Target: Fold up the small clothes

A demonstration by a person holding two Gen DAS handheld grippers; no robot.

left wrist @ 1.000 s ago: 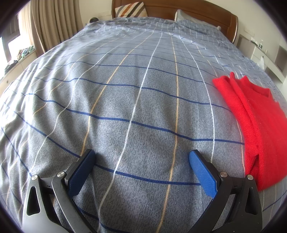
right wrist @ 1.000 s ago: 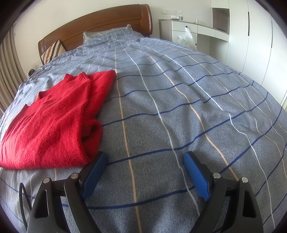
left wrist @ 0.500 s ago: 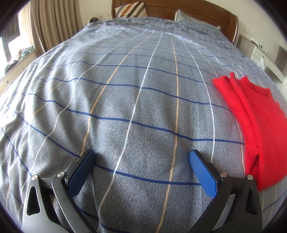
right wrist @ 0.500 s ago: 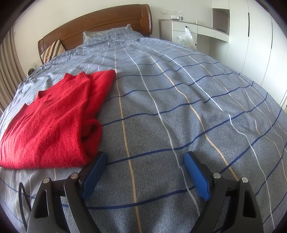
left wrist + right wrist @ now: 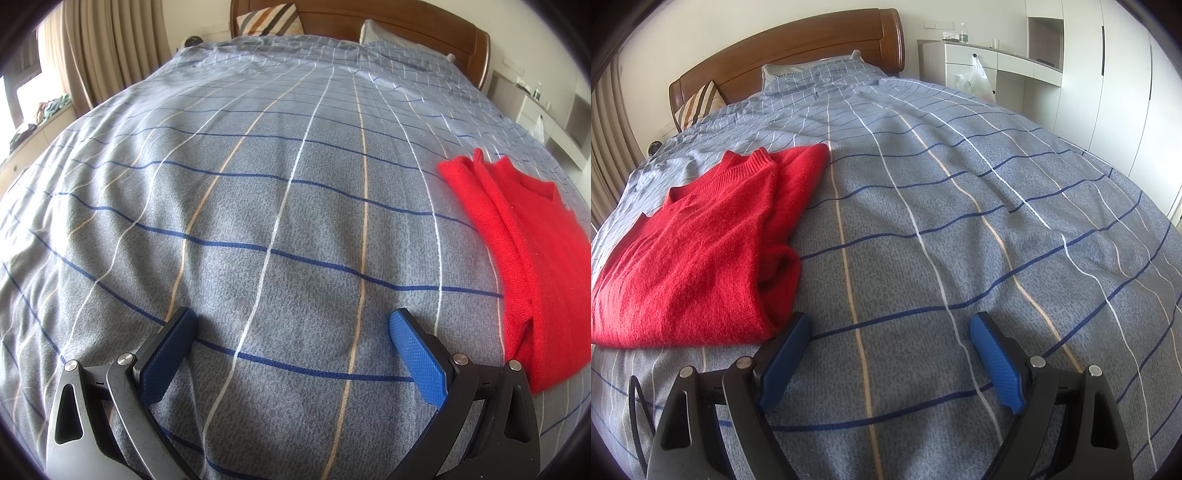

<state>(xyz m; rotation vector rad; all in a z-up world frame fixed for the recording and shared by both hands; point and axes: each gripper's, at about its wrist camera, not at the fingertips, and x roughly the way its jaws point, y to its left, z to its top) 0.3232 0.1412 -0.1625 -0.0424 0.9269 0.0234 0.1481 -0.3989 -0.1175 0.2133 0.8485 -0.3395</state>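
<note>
A: Why is the red sweater (image 5: 698,254) found to the left of the right gripper (image 5: 890,354) and not between its jaws?

B: It is judged to be already folded: the body is doubled over, a sleeve is tucked along its right edge, and the collar is turned away from the tool. It lies flat on the checked bedspread (image 5: 960,229), just beside the left blue pad (image 5: 783,358), which is not seen to press on it. In the left wrist view the same sweater (image 5: 532,266) is seen to the right of the left gripper (image 5: 291,343).

A: How are the tools held?

B: Both are spread wide, with only bedspread (image 5: 258,206) between the pads. Nothing is gripped. Both are angled down at the bed, as though parked after a release; this is an inference.

A: Counts?

B: One sweater. Two grippers, two blue pads each. Beyond the tools, one striped cushion (image 5: 698,103) and one headboard (image 5: 798,55) are noted. No other garment is visible.
</note>
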